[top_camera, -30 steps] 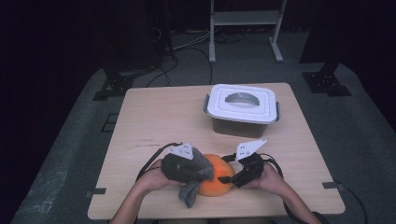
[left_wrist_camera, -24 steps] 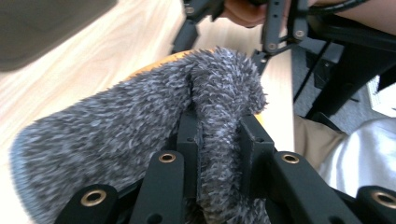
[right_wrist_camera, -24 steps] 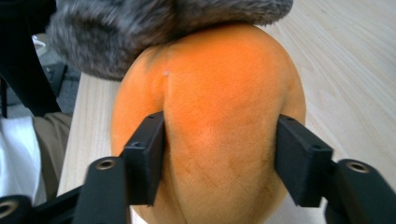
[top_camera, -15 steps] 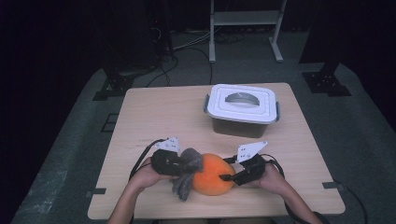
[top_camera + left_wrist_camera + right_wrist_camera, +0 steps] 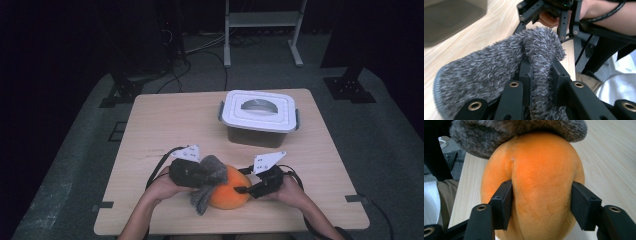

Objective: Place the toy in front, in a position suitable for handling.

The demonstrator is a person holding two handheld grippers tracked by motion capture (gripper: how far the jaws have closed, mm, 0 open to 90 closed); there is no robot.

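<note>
Left gripper point(image 5: 200, 172) shifted left, fingers pinching grey fuzzy cloth point(image 5: 499, 67); right gripper point(image 5: 247, 189) fingers squeeze orange plush point(image 5: 534, 182).

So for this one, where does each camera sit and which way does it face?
High view: above the person's side, looking forward and down on the table; forearms, both grippers.
Left gripper view: on the left gripper, along jaws clamped on the grey fuzzy cloth.
Right gripper view: on the right gripper, jaws gripping the orange plush ball.
All share the cloth.
</note>
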